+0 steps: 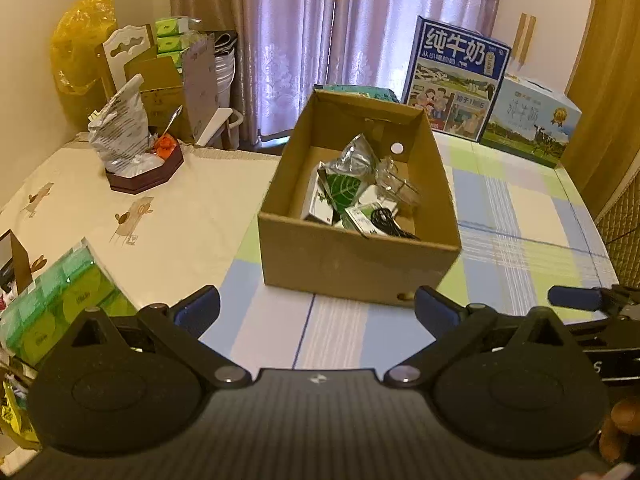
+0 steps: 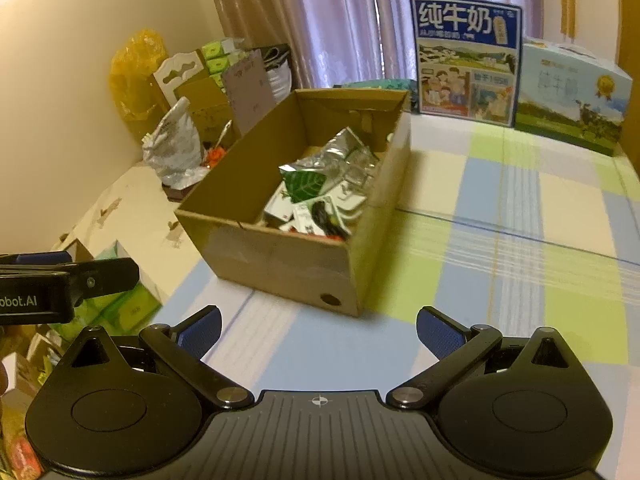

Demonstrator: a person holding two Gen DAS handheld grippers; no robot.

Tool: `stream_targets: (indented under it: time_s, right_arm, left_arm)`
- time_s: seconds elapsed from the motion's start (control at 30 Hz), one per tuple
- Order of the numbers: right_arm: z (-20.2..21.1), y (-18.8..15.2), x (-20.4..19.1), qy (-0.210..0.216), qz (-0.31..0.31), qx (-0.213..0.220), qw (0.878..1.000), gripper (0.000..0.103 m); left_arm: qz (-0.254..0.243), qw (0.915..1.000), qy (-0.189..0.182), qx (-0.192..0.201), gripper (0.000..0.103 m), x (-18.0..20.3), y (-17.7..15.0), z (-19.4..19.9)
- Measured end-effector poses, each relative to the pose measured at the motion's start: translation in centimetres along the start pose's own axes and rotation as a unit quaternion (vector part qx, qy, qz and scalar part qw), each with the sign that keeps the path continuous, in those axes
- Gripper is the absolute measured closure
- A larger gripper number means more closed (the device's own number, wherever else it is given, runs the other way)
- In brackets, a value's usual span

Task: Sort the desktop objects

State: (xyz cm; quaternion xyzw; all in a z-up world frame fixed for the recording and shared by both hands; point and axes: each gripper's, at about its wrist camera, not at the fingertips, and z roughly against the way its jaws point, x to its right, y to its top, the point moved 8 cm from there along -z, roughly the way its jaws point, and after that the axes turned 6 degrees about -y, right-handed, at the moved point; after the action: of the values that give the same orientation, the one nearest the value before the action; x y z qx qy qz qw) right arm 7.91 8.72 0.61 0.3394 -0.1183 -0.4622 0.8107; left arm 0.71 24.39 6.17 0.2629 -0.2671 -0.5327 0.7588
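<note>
Looks near finished: checked bench (image 2: 520,240) bare around the cardboard box (image 1: 352,268), small items already piled inside — foil packet with green leaf print (image 1: 344,184), white cartons, black cable (image 1: 386,218), clear wrapping. Best to scan the cream cloth side for strays such as the green tissue pack (image 1: 60,300) before reaching; approach from above the box rim, release low to avoid bounce-out.

Left tool (image 1: 318,308): spread wide, holding nothing, touching nothing, hovering just short of the box. Right tool (image 2: 320,332): likewise wide, empty, clear of the bench.
</note>
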Motion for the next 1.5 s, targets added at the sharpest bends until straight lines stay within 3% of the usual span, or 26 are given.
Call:
stream_targets:
  time_s: [0.43,1.5]
  right_arm:
    - [2.7,-3.2,1.6,-0.038,0.003,0.008,0.999,0.002]
    - [2.0,-4.1,0.3,-0.033,0.017,-0.006,0.999,0.002]
  left_arm:
    - [-0.016,0.9998,0.008,-0.006,0.001,1.9,-3.1,0.6]
    - [-0.010,0.9996,0.018,-0.018,0.001,0.4,-4.5,0.0]
